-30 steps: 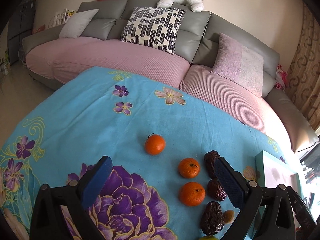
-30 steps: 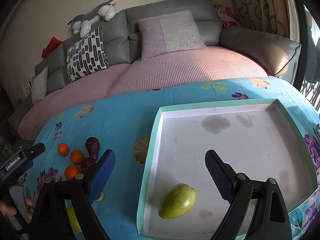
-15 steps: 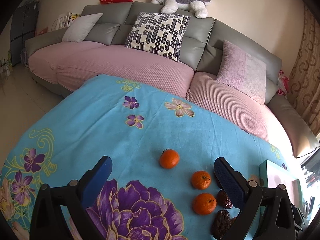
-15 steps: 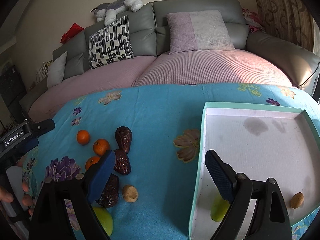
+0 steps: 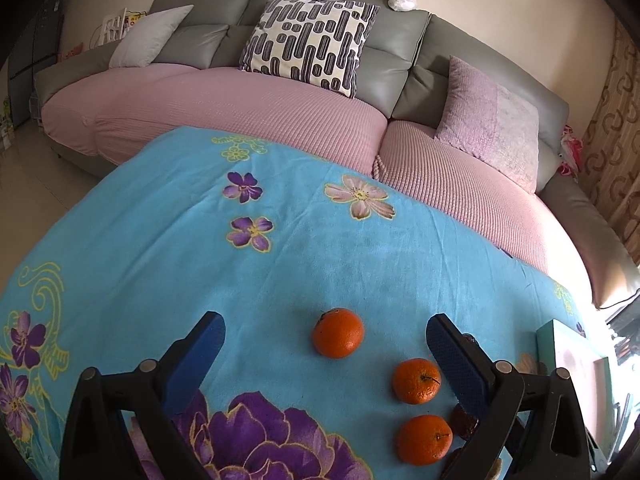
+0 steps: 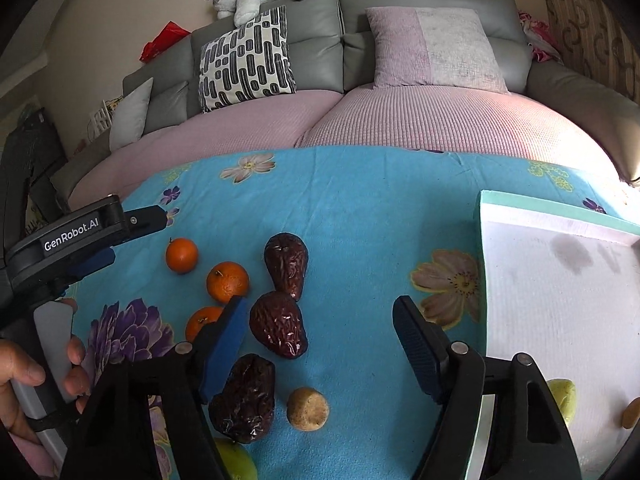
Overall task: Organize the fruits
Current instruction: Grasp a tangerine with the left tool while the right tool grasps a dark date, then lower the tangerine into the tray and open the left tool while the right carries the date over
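Gaping right tool (image 6: 320, 328), empty

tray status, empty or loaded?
Loaded, barely. In the right wrist view the tray holds a green fruit and a small brown piece at its near edge; the rest of its floor is bare.

Three tangerines lie on the blue floral cloth, left of the right tongs: a far one (image 6: 181, 255), a middle one (image 6: 227, 282), and a near one (image 6: 204, 321) partly behind the left pad. Three dark wrinkled fruits sit between the pads: far (image 6: 286, 265), middle (image 6: 279, 324), near (image 6: 244, 398). One small tan round fruit (image 6: 308, 409) lies beside the nearest. One green fruit (image 6: 236, 462) shows at the bottom edge. One tray (image 6: 532, 210) sits to the right, holding one green fruit (image 6: 565, 398) and one tan piece (image 6: 631, 412).
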Tool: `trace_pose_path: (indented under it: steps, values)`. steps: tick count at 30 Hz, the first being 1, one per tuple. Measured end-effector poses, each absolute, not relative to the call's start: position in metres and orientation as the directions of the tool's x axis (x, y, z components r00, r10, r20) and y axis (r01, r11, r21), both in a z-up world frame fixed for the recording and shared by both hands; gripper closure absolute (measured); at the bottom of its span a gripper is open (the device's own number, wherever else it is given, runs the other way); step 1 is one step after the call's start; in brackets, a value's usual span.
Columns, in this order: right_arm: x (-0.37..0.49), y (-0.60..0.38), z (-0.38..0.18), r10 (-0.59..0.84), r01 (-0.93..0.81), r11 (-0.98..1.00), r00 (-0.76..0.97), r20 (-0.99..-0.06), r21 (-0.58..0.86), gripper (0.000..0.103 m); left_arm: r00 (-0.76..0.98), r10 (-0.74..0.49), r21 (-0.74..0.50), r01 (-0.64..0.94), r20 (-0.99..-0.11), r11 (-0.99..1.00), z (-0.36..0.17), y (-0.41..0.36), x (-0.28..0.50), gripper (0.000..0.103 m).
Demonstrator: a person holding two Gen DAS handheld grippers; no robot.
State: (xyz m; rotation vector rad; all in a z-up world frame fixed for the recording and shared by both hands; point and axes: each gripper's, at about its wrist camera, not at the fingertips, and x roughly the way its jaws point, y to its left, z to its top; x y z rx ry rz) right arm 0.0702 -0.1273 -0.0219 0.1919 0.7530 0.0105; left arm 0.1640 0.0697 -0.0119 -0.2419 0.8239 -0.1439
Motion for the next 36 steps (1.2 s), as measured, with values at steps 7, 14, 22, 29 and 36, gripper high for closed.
trace_pose_path:
  steps: [7,14,22,29,36]
  values:
    - [0.080,-0.117,-0.037,0.103,0.042,0.982,0.697,-0.709,0.184,0.038,0.627,-0.243,-0.287,0.033,-0.740,0.957,-0.035,0.063,0.178,0.018]
    - [0.084,-0.111,-0.041,0.148,0.014,0.977,0.680,-0.718,0.214,0.054,0.589,-0.263,-0.303,0.032,-0.764,0.953,-0.050,0.060,0.182,0.051]
    - [0.085,-0.107,-0.042,0.171,-0.009,0.975,0.664,-0.728,0.222,0.069,0.579,-0.293,-0.340,0.029,-0.761,0.940,-0.051,0.062,0.181,0.067]
    - [0.076,-0.119,-0.027,0.144,0.034,0.973,0.692,-0.708,0.230,0.069,0.590,-0.298,-0.353,0.024,-0.751,0.935,-0.035,0.065,0.173,0.067]
    - [0.062,-0.138,-0.007,0.085,0.084,0.973,0.738,-0.669,0.216,0.069,0.607,-0.304,-0.350,0.044,-0.735,0.936,-0.013,0.059,0.154,0.067]
